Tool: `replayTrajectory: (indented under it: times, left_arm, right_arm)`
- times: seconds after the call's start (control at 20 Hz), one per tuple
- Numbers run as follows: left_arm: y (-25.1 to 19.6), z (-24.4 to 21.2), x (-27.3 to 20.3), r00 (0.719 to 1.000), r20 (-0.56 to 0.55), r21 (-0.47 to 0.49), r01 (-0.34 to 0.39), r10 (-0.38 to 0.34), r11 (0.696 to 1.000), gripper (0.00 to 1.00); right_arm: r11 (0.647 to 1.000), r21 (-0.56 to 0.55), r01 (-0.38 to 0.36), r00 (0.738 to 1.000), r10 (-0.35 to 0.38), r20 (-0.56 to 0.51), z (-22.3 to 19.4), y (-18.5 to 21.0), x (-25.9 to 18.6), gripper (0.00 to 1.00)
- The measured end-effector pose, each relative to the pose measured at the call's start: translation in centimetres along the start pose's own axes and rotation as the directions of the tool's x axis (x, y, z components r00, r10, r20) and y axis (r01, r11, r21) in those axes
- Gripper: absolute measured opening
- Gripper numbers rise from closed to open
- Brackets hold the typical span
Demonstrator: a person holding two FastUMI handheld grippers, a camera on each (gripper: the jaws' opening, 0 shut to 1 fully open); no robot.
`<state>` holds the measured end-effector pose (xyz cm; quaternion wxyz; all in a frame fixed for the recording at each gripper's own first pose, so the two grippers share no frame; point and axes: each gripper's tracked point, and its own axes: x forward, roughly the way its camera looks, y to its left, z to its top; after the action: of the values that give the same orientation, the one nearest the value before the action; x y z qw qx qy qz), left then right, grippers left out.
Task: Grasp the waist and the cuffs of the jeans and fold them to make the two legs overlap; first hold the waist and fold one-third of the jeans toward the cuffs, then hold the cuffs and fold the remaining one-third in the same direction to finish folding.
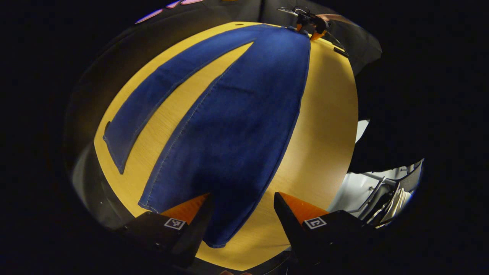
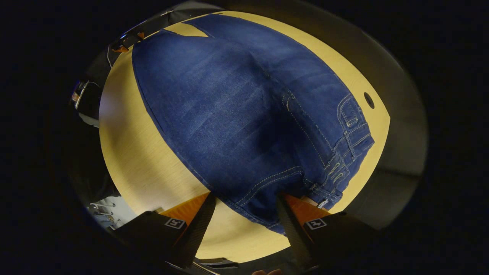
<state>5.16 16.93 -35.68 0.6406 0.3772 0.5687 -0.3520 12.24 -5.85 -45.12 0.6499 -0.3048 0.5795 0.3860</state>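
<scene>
Both claws gape unclenched over the dark blue denim jeans [image 1: 237, 126] spread flat on the yellow wooden worktop [image 1: 324, 126], left claw [image 1: 242, 214] at a cuff, right claw [image 2: 246, 214] at the waist, likely readying to overlap the legs.

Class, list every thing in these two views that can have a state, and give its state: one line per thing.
Blue denim jeans: lying flat on the table, unfolded, the two legs spread apart.
Left black-and-orange gripper: open, fingers either side of a cuff end, not yet closed.
Right black-and-orange gripper: open, fingers straddling the waist corner.
Yellow wooden table: bearing the jeans.
</scene>
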Motion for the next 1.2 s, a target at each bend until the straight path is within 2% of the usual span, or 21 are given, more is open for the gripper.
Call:
replayTrajectory:
  times: [0.1,0.15,0.2,0.25,0.3,0.35,0.4,0.55,0.6,0.75,0.95,1.0,1.05,1.2]
  left_arm:
    - [0.0,-0.3,0.6,1.000,-0.028,0.009,-0.014,0.014,1.000,0.97]
    - [-0.8,-0.7,0.2,0.998,-0.050,-0.007,0.029,-0.029,1.000,0.95]
    - [-0.7,0.2,0.3,0.999,-0.024,-0.017,0.028,-0.029,0.999,0.95]
    - [-0.6,0.0,1.0,0.999,-0.036,-0.048,0.026,-0.027,0.999,0.84]
    - [-0.3,0.1,0.6,0.999,-0.038,-0.071,0.021,-0.023,0.997,0.87]
    - [-0.1,0.2,0.6,0.999,-0.037,-0.093,0.011,-0.014,0.996,0.79]
    - [0.6,0.2,0.4,0.999,-0.038,-0.099,-0.002,-0.001,0.995,0.61]
    - [1.3,0.4,0.9,0.999,-0.038,-0.123,-0.026,0.021,0.992,0.06]
    - [1.2,0.3,0.9,0.999,-0.048,-0.129,-0.025,0.019,0.991,0.06]
    - [1.2,0.3,0.4,0.994,-0.109,-0.177,-0.020,0.001,0.984,0.06]
    - [2.5,1.8,-2.1,0.995,-0.073,-0.227,-0.086,0.071,0.970,0.06]
    - [3.2,2.1,-3.1,0.994,-0.060,-0.243,-0.102,0.090,0.965,0.02]
    - [4.1,2.8,-4.2,0.992,-0.049,-0.263,-0.124,0.115,0.957,0.06]
    - [7.1,5.4,-7.9,0.979,-0.025,-0.334,-0.197,0.201,0.922,0.06]
  right_arm:
    - [0.999,0.038,-0.011,0.999,0.012,-0.034,0.1,-0.1,0.2,0.98]
    - [0.999,0.041,-0.009,0.999,0.012,-0.052,0.0,-0.1,0.3,0.98]
    - [0.999,0.039,-0.008,0.998,0.010,-0.062,0.1,-0.1,0.2,0.99]
    - [0.999,0.046,-0.006,0.997,0.009,-0.076,0.0,-0.1,0.3,0.98]
    - [0.998,0.055,-0.007,0.996,0.011,-0.085,0.0,-0.1,0.2,0.98]
    - [0.998,0.066,-0.005,0.996,0.011,-0.093,-0.1,-0.2,0.1,0.92]
    - [0.997,0.076,0.004,0.996,0.003,-0.094,0.2,-0.7,0.3,0.94]
    - [0.986,0.152,0.076,0.996,-0.068,-0.055,1.3,-2.8,0.4,0.32]
    - [0.981,0.174,0.085,0.996,-0.079,-0.042,1.2,-2.8,0.7,0.12]
    - [0.964,0.246,0.104,0.994,-0.106,-0.007,1.0,-2.4,0.0,0.12]
    - [0.903,0.422,0.080,0.980,-0.148,0.131,2.4,-2.5,-4.0,0.12]
    - [0.883,0.465,0.065,0.968,-0.169,0.187,3.2,-2.9,-5.1,0.12]
    - [0.863,0.503,0.050,0.953,-0.193,0.236,3.9,-3.4,-6.7,0.12]
    - [0.815,0.579,0.032,0.896,-0.280,0.345,6.0,-5.7,-11.5,0.11]
